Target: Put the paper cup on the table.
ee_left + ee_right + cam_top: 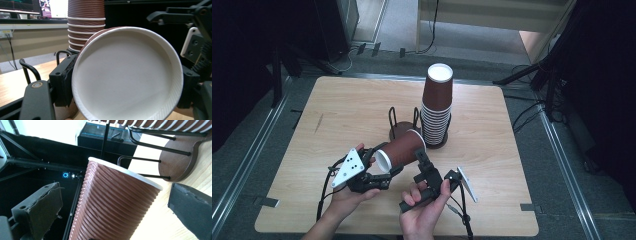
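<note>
Left gripper (379, 172) is clamped on our cup (399, 150) mid-frame; right gripper (422, 160) sits slack around it. Stack (437, 107) done, this cup's left, we reckon.

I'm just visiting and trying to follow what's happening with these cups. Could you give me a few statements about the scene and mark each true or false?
1. The single brown ribbed paper cup lies sideways in the air between the two grippers. True.
2. The left gripper is clamped on that cup near its open white mouth. True.
3. The tall stack of brown paper cups stands upright with mouths facing up. False: the cups are upside down, white bottom on top.
4. The right gripper has its black jaws pressed tight on the cup. False: gaps show on both sides of it.
5. The round brown cup holder with black wire loops sits on a glass table. False: the table is light wood.
</note>
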A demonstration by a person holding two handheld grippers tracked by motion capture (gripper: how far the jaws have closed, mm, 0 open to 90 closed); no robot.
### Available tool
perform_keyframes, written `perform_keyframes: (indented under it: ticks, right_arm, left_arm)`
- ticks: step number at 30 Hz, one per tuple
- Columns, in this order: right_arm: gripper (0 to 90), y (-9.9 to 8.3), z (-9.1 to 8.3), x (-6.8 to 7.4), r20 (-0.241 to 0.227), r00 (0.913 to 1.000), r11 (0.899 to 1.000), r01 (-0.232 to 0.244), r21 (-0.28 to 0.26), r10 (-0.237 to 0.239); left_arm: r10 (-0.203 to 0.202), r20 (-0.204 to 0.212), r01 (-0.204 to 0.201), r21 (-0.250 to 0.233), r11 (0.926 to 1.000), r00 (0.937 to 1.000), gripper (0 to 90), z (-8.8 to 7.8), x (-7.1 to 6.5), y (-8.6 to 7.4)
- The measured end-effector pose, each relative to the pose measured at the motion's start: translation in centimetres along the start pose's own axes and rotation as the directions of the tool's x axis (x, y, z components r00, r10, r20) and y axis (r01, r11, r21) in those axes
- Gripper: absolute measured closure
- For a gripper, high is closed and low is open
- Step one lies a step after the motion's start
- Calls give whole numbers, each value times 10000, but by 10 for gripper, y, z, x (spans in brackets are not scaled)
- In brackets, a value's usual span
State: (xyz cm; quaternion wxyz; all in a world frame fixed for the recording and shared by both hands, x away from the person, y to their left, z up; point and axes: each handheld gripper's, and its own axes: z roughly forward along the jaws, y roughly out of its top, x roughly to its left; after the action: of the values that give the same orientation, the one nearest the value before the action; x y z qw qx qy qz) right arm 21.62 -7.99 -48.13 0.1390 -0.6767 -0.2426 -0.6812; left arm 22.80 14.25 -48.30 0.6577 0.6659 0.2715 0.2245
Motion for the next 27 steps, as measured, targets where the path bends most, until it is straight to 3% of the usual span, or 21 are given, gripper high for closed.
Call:
perform_keyframes:
  ticks: [3, 10, 27]
  right_arm:
    - [0, 0, 3, 0, -260, 9986, 9989, -452, 154, 456]
    - [0, 2, 9, -5, -61, 9935, 9931, -1138, 274, 1141]
    - [0, 4, 17, -9, 58, 9859, 9854, -1671, 334, 1670]
  left_arm:
    - [17, 46, -17, 1, 10000, 10000, 230, 0, -1, -1]
    - [92, 152, -92, -48, 9999, 9998, 230, 1, -4, -1]
    - [197, 538, -190, -139, 9997, 9984, 234, 3, -10, -1]
